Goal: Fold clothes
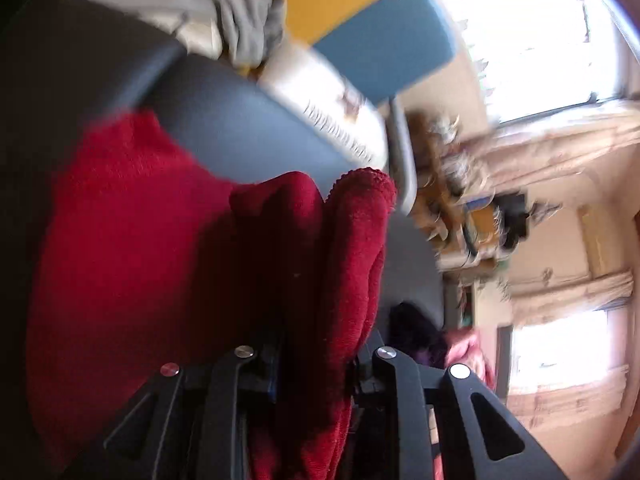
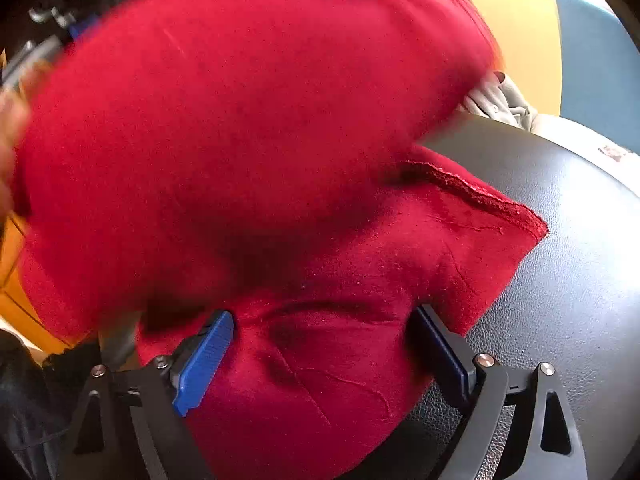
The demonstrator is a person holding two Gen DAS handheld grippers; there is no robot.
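A red knitted garment [image 1: 132, 216] lies partly on a dark leather surface [image 1: 240, 120]. My left gripper [image 1: 316, 344] is shut on a bunched fold of it, which rises between the jaws and hides the fingertips. In the right wrist view the same red garment [image 2: 248, 120] fills most of the frame, its upper part blurred and lifted, its hemmed corner [image 2: 520, 220] flat on the dark surface [image 2: 568, 280]. My right gripper [image 2: 320, 344] is open, its blue pads [image 2: 204, 360] standing either side of the cloth. The left gripper shows blurred at the top left [image 2: 60, 20].
A grey garment [image 1: 240, 12] lies at the far side of the dark surface, also in the right wrist view [image 2: 500, 100]. Yellow and blue cushions [image 1: 384, 40] stand behind. A cluttered shelf [image 1: 460, 200] and bright windows [image 1: 532, 40] lie beyond the edge.
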